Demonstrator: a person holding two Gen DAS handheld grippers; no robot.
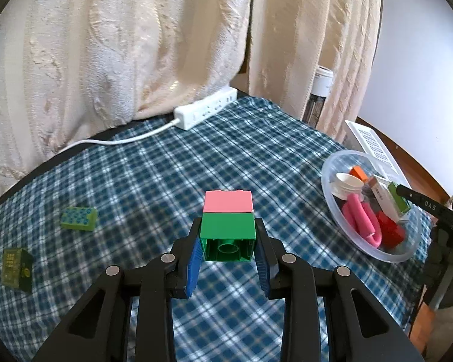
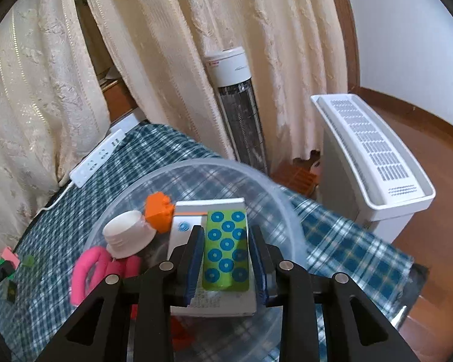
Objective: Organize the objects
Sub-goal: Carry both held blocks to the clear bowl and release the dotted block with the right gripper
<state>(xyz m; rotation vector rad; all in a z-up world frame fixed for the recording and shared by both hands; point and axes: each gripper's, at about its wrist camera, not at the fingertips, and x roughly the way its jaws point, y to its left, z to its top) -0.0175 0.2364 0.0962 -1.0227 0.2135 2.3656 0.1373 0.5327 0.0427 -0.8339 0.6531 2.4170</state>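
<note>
While your left gripper clamps the green-and-pink block stack, your right gripper straddles, unclamped, the green studded brick above the bowl; it may slide off the white box.

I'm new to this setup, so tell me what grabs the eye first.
The left gripper is shut on a green block with a pink block stuck on top, above the plaid cloth. The right gripper has a green dotted block between its fingers over a clear bowl of odds and ends.
</note>
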